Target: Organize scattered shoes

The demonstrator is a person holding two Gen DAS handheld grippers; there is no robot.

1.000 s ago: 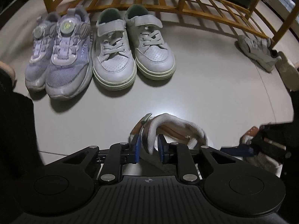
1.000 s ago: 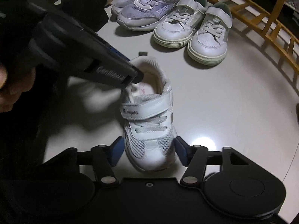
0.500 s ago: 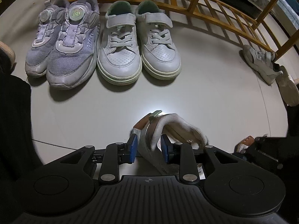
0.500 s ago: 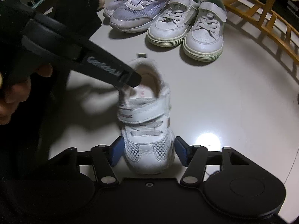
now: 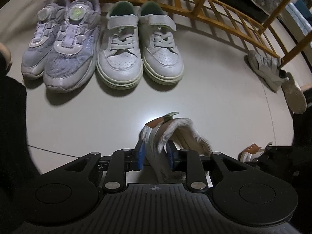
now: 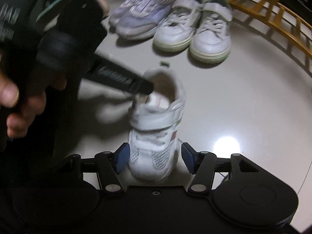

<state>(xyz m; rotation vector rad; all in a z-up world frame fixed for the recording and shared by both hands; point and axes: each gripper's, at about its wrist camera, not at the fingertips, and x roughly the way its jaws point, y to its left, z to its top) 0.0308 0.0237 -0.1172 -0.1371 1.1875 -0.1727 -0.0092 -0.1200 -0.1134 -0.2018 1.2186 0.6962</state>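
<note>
The small white shoe (image 6: 154,136) is lying lengthwise toward the wooden rack (image 5: 224,9), heel nearest it and toe between the right gripper (image 6: 155,159), whose blue pads are opening and standing clear of its sides. The left gripper (image 5: 155,154) is pinching the shoe's padded heel collar, nearly closed. White mesh, one strap; it is sitting on a glossy pale floor (image 5: 204,101), short of the lilac pair (image 5: 62,44) and white pair (image 5: 140,46) lined up at the rack.

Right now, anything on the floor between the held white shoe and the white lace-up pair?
Mostly bare floor between the small white shoe and the white pair; only a small dark scrap, seen in the right wrist view.
</note>
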